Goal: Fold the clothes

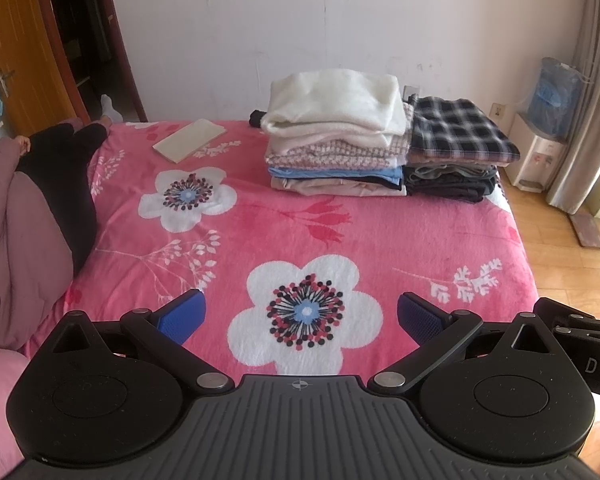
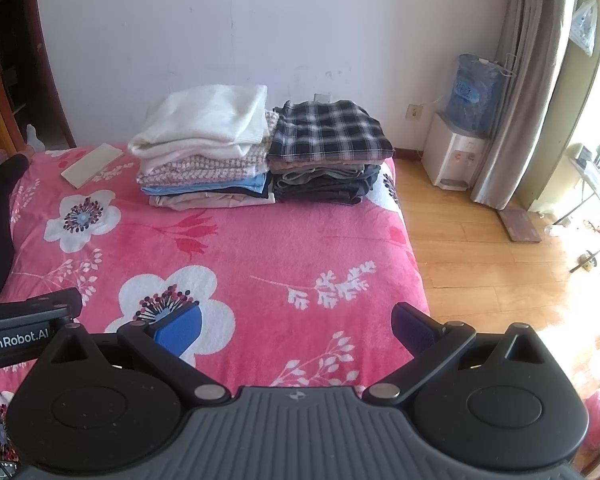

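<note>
Two stacks of folded clothes stand side by side at the far edge of the bed. The left stack is topped by a white fleece, the right stack by a black-and-white plaid garment. My left gripper is open above the pink floral blanket, near its front edge, with nothing between its blue pads. My right gripper is also open and empty over the blanket, close to the bed's right edge. Both grippers are well short of the stacks.
A flat beige board lies on the bed left of the stacks. A person in a mauve coat and black trousers lies along the bed's left side. A water dispenser, curtain and wooden floor are to the right.
</note>
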Tool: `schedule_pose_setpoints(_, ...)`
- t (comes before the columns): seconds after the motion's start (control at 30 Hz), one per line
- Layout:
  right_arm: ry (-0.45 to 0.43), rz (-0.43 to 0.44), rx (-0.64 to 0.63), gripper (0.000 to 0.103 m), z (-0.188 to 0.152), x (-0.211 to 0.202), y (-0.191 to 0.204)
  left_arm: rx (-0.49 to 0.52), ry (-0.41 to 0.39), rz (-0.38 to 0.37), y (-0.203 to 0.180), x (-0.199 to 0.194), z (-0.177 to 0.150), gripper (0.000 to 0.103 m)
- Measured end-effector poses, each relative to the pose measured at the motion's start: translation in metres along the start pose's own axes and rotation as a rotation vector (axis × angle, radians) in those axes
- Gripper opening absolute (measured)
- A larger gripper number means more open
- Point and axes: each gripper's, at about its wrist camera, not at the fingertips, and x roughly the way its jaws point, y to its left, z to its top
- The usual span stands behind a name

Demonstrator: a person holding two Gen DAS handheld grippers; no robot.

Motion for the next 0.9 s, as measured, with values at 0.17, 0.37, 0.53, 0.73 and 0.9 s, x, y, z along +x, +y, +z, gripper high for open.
schedule_pose_setpoints(0.17,0.005,-0.001,0.002,0.103,-0.0007,0.0011,0.0001,-0.002,0.003,0.000,0.0005,0.0007,-0.0005,0.103)
schedule_pose_setpoints(0.37,0.005,0.001,0.001,0.103,-0.0009,0.0014,-0.0007,-0.002,0.007,0.002,0.0001,0.0012,0.0001,0.103)
schedule_pose_setpoints(0.53,0.007,0.001,0.002,0.103,-0.0013,0.0011,0.0004,-0.003,0.008,0.003,0.0004,0.0018,0.0001,0.103)
schedule_pose_setpoints(0.73,0.007,0.002,0.001,0.103,-0.0018,0.0009,0.0013,-0.005,0.008,0.004,0.0008,0.0016,-0.0005,0.103)
schedule_pose_setpoints(0.9,0.006,0.001,-0.001,0.103,-0.0010,0.0007,0.0020,-0.007,0.005,-0.002,0.0018,-0.0005,-0.0010,0.103)
